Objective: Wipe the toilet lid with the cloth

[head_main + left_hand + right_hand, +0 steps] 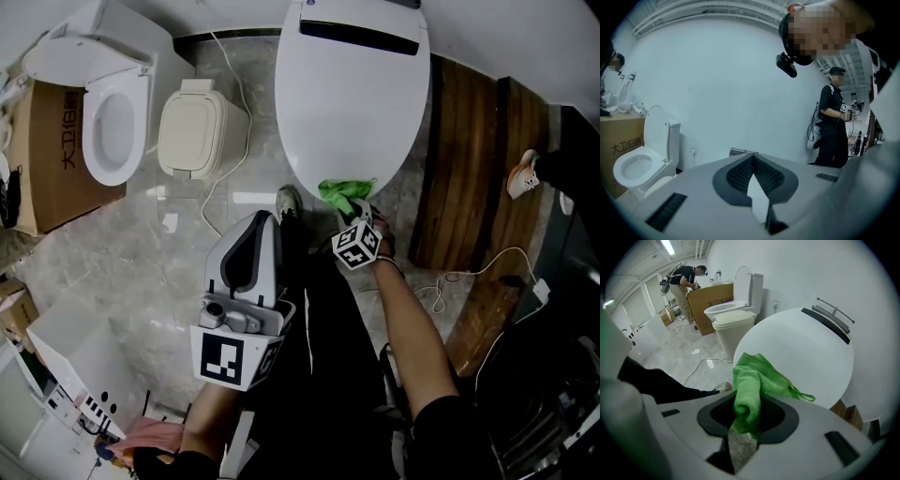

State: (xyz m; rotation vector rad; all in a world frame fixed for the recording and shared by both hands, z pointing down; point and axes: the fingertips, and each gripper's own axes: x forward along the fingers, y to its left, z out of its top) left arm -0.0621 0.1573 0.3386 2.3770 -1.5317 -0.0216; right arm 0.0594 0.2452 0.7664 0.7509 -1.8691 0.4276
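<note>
Floor: grey marble tile (pixel 178 244). Dark wood planks (pixel 469 159) along right of frame, white wall behind.
White oval toilet lid (pixel 352 103) top centre, closed.
Green terry cloth (pixel 343 194) at lid's near edge, pinched in right gripper (pixel 749 414).
Left gripper (pixel 257 230) lower centre, jaws together, nothing between.
Upper left: open white toilet (pixel 108 112), beige lidded bin (pixel 192 131), brown cardboard box (pixel 56 159).
White cable (pixel 230 169) on floor between bin and lid.

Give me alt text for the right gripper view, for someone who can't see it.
The right gripper is shut on a green cloth at the front edge of a white toilet lid. Beyond stand an open toilet, a cardboard box and a person.
</note>
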